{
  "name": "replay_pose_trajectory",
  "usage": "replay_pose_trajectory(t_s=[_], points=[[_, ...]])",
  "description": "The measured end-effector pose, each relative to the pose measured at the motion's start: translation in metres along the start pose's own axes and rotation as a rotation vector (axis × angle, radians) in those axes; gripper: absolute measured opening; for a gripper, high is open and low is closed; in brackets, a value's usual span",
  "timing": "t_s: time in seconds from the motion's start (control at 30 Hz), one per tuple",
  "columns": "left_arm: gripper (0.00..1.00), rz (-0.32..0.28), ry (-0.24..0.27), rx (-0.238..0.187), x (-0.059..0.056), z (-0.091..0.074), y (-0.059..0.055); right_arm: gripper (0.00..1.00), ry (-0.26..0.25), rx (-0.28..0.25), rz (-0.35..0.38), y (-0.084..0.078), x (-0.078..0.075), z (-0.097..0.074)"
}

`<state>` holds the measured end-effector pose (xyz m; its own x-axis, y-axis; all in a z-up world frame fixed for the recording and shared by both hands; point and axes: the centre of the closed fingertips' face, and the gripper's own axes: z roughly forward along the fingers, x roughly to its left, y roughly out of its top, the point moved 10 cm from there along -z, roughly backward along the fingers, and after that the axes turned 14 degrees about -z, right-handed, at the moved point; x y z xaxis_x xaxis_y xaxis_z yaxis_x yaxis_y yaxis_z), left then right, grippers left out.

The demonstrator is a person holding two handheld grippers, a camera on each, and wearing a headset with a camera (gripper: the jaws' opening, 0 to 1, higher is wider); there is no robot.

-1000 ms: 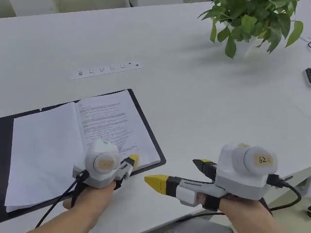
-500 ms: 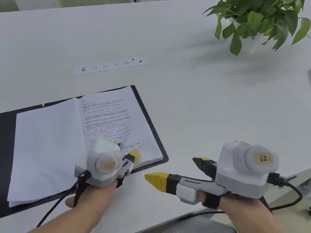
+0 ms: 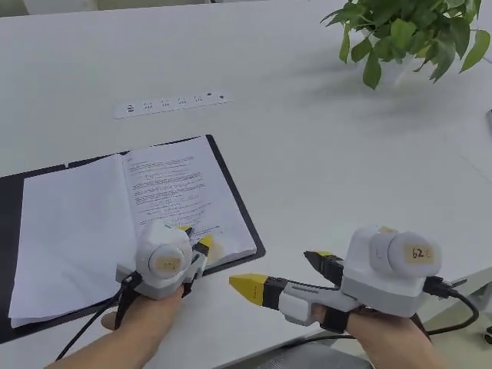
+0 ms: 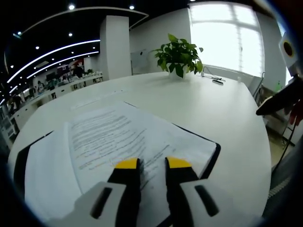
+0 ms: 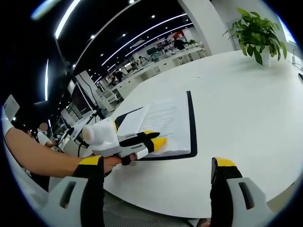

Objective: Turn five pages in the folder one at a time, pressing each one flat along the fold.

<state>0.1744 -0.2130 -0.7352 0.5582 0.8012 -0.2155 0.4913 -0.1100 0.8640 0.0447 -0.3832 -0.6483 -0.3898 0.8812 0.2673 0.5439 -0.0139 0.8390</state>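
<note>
Head view shows your left tongs (image 3: pixel 204 246) over the near corner of the printed page (image 3: pixel 169 192). Their tips are almost pinched together, with a thin gap. I cannot tell if a sheet is caught between them. Your right tongs (image 3: pixel 283 270) are spread wide and hold nothing. They hang over bare table (image 3: pixel 323 154), off to the side of the folder (image 3: pixel 240 209). The folder lies open and flat, under and ahead of the left tongs.

The sheets are thin, white and floppy, and they sit in a tight stack. You may grab two at once, or none. If you pull too hard, the corner may crumple or rip. The folder's cover is black, flat and smooth, and the table is smooth too, so the folder may slide when you tug. Nothing holds it down, since the right tongs are away from it.
</note>
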Motion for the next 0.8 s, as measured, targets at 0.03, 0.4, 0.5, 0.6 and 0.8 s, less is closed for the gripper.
replay_pose_trajectory(t_s=[0.03, 0.4, 0.5, 0.6, 0.8], points=[[0.17, -0.002, 0.001, -0.002, 0.001, 0.000, 0.000, 0.93, 0.000, 0.000, 0.001, 0.000, 0.000, 0.000], [0.01, -0.014, 0.032, 0.003, 0.008, 0.000, 0.002, 0.93, 0.010, 0.004, 0.002, 0.000, 0.002, 0.004], [0.00, -0.030, 0.043, -0.001, 0.007, 0.000, 0.002, 0.92, 0.010, 0.003, -0.003, 0.000, 0.002, 0.003], [0.00, -0.080, 0.051, -0.009, 0.009, 0.000, 0.002, 0.92, 0.009, 0.003, 0.002, 0.000, 0.002, 0.003], [0.00, -0.164, 0.040, -0.014, 0.012, 0.001, 0.002, 0.88, 0.021, -0.001, -0.016, 0.001, 0.000, 0.007]])
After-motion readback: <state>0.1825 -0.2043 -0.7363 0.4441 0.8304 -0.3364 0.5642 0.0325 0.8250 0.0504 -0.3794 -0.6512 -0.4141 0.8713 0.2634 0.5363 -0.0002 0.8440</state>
